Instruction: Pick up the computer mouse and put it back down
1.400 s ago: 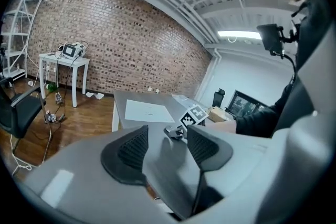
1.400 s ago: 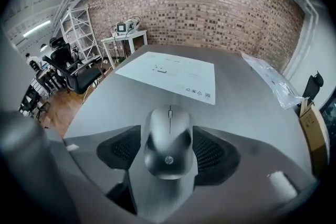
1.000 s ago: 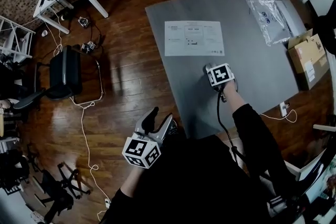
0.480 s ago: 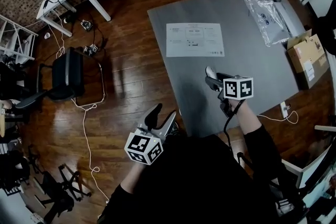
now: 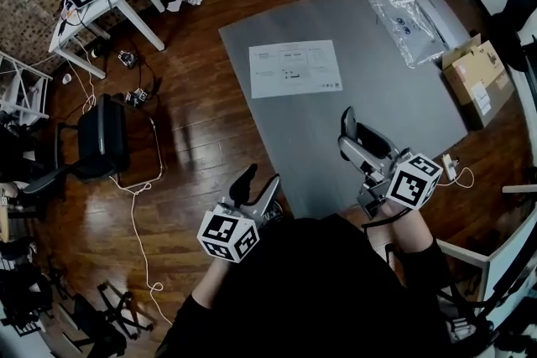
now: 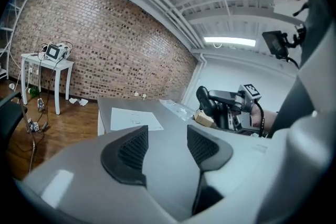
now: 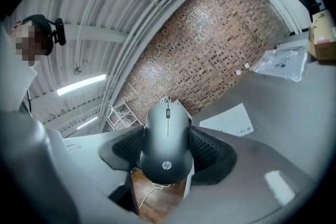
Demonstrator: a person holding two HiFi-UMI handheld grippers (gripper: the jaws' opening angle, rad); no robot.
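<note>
Head view first: the right gripper (image 5: pixel 359 137) has the black plastic computer mouse (image 5: pixel 373 143) clamped in its jaws, held up off the grey rectangular table (image 5: pixel 394 88), above its near edge. The left gripper (image 5: pixel 256 193) hangs beside the table over the brown wood floor (image 5: pixel 210 121), jaws apart. Left gripper view: its ribbed black pads (image 6: pixel 131 148) gape on nothing but air. Right gripper view: jaws spread wide, both pads pressed to the mouse's flanks, logo end towards the camera.
</note>
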